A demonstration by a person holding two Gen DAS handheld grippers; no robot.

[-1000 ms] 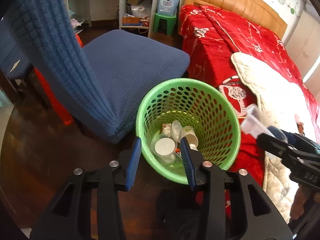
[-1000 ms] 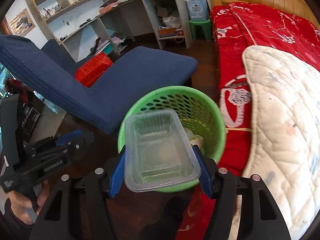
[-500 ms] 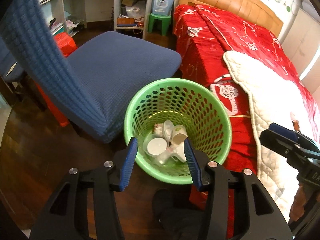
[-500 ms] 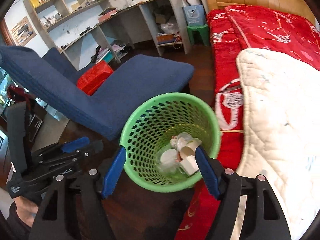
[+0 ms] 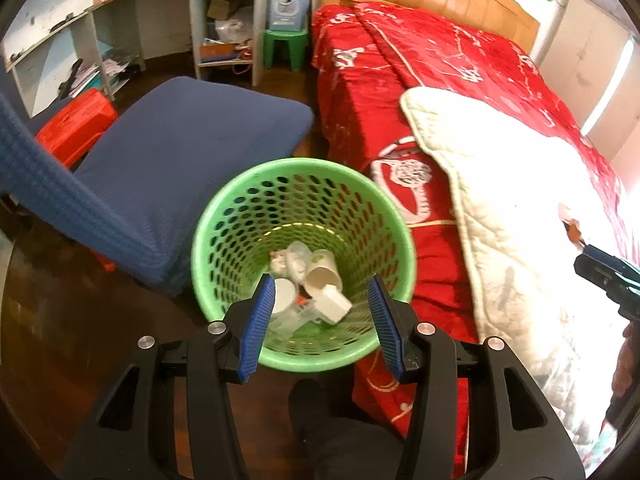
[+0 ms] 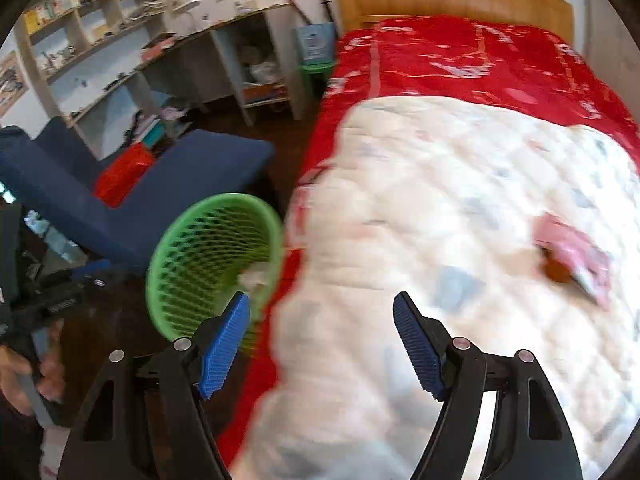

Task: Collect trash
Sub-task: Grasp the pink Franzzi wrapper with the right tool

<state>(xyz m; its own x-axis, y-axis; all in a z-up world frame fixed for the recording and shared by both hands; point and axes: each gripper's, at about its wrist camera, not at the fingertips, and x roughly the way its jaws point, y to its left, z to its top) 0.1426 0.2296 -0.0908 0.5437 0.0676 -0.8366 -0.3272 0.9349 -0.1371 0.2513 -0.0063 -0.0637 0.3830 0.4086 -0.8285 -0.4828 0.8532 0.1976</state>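
A green perforated basket [image 5: 244, 212] stands on the dark floor between a blue chair and the bed. It holds white paper cups [image 5: 320, 276] and a clear plastic container [image 5: 288, 318]. My left gripper [image 5: 321, 285] hangs open above the basket's near rim with nothing between its blue pads. My right gripper [image 6: 321, 300] is empty, its jaws still opening, over the white quilt [image 6: 440, 200] with the basket [image 6: 188, 256] to its left. A pink wrapper with a brown bit [image 6: 572, 258] lies on the quilt, ahead and to the right. The picture in the right wrist view is blurred.
The blue chair [image 5: 180, 148] crowds the basket's left side. The red bedspread [image 5: 420, 80] hangs beside it on the right. An orange stool [image 5: 76, 128], desk shelves [image 6: 120, 60] and a green stool [image 5: 282, 46] stand further back. A hand holds the left gripper's handle [image 6: 36, 376].
The clear container left my right gripper and now lies in the basket. The right gripper then swung right over the quilt with its jaws wider. The left gripper shifted a little and opened slightly.
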